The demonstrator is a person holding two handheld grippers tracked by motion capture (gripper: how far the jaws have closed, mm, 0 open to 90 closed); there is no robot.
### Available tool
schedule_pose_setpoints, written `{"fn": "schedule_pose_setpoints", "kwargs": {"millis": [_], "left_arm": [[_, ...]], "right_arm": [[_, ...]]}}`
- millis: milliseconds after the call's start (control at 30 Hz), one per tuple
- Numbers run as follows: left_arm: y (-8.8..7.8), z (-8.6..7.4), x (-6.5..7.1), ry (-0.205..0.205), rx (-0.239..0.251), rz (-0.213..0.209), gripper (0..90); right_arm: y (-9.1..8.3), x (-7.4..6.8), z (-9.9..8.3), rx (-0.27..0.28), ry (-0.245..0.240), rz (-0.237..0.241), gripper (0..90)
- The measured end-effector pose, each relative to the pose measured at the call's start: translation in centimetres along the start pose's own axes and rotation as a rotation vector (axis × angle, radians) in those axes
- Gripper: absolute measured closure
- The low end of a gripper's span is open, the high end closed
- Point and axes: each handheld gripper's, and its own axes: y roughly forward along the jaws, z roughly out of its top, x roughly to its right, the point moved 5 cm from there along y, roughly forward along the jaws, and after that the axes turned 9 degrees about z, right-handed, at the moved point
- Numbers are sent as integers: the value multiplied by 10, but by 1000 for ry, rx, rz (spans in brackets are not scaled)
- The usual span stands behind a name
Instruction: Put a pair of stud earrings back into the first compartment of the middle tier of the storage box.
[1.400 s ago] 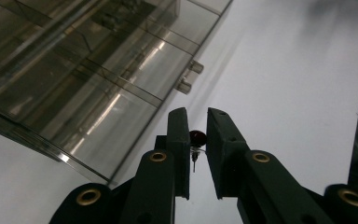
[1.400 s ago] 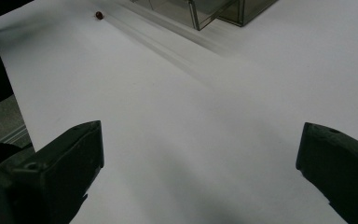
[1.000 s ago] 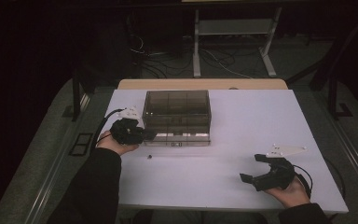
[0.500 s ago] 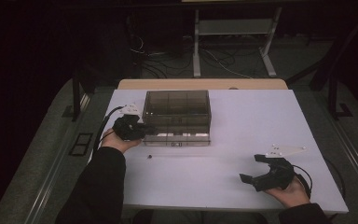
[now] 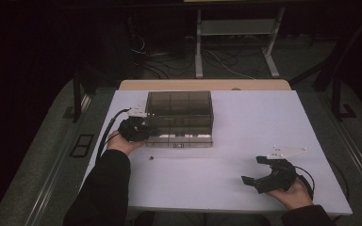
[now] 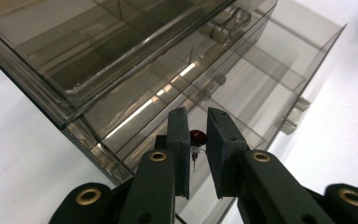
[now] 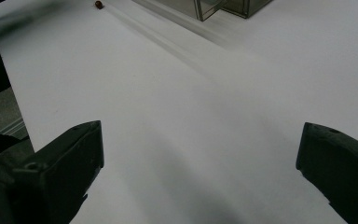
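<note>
A small dark-red component (image 6: pixel 197 136) with thin wire legs is being pinched between the narrowly set jaws of the left gripper (image 6: pixel 197 140), its legs hanging down in the gap between the pads. In the high view, the left gripper (image 5: pixel 139 129) is being held at the near left corner of a smoky transparent compartment box (image 5: pixel 179 113), which is standing on the far middle part of the white table (image 5: pixel 245 122). In the left gripper view, the component is being held just in front of the box (image 6: pixel 135 60), at its lower, drawer-like tier, under the raised upper tray; whether the component is touching the plastic cannot be told.

A second small dark piece (image 5: pixel 150 157) is lying on the table just near of the box, to the right of the left forearm. It is also being seen at the far edge of the right gripper view (image 7: pixel 99 4).

The right gripper (image 5: pixel 254 172) is being rested at the near right of the table, well apart from the box, with its jaws spread wide and nothing between them. In the right gripper view, only bare table (image 7: pixel 200 121) is lying between the two jaws.
</note>
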Motion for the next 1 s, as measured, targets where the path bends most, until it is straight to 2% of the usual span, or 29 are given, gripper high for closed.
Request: {"fn": "schedule_pose_setpoints", "kwargs": {"millis": [233, 267, 367, 467, 500, 533, 667, 867, 967, 1000], "left_arm": [[7, -3, -2, 12, -36, 8, 782], [7, -3, -1, 2, -36, 9, 781], [9, -4, -2, 4, -50, 11, 766], [8, -3, -3, -3, -45, 10, 717], [6, -3, -3, -17, -34, 10, 705], [5, -2, -4, -10, -33, 11, 681], [-1, 0, -5, -34, -16, 1, 584], [-13, 2, -3, -26, -3, -16, 442], [-18, 2, -2, -16, 5, -17, 407], [-20, 3, 0, -24, 11, -22, 402]], "right_arm": [[0, 0, -1, -6, 1, 3, 3], [0, 0, -1, -5, 0, 3, 3], [0, 0, -1, -9, -2, 5, 3], [1, -1, -1, -11, -3, 8, 3], [1, -1, -1, -11, -3, 8, 3], [1, -1, -1, -11, -2, 8, 3], [1, 0, -1, -12, 0, 6, 3], [1, -1, -1, -11, 1, 6, 2], [0, 0, -1, -8, 2, 6, 3], [0, 0, -1, -8, 1, 6, 3]]}}
